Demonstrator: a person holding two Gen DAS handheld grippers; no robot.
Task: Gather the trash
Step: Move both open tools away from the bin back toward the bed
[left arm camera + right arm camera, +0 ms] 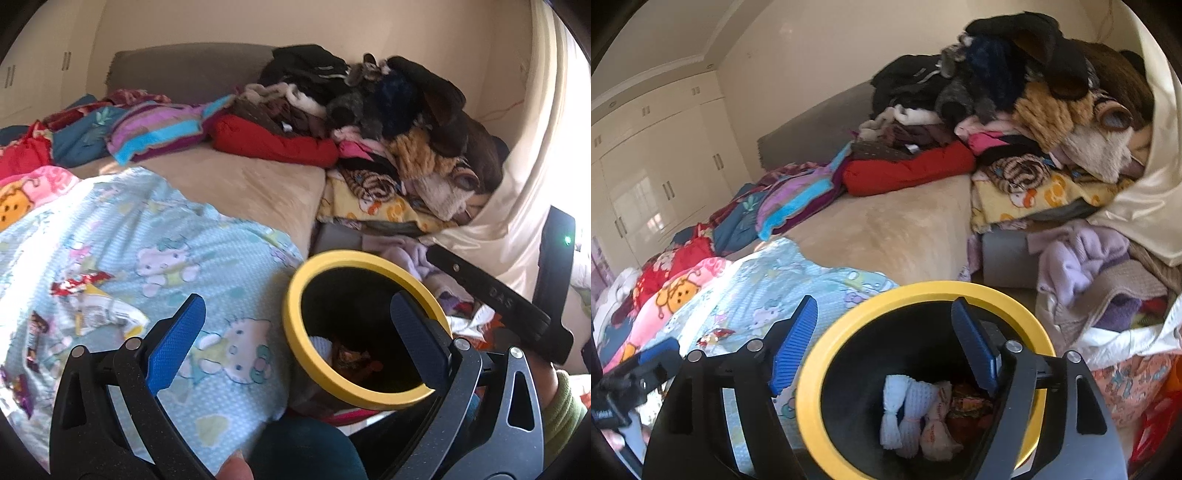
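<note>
- Right wrist view is looking down into the trash bin, a black bin with a yellow rim, sitting at 6 o'clock beside the bed.
- White knotted bundles and crumpled wrappers are lying at the bin's bottom.
- Right claw is standing apart with nothing between its blue pads; one pad is hanging over the bin's mouth, the other over the blanket's edge.
- Left claw is gaping wide and gripping nothing, its right pad overlapping the yellow rim in the left wrist view.
- A red-and-white wrapper is lying on the pale blue cartoon blanket at 9 o'clock of the bin, with more torn packaging just below it.
- A heap of clothes is piling up at 1 o'clock on the far side of the bed.
- A white wardrobe is standing at 10 o'clock against the wall.
</note>
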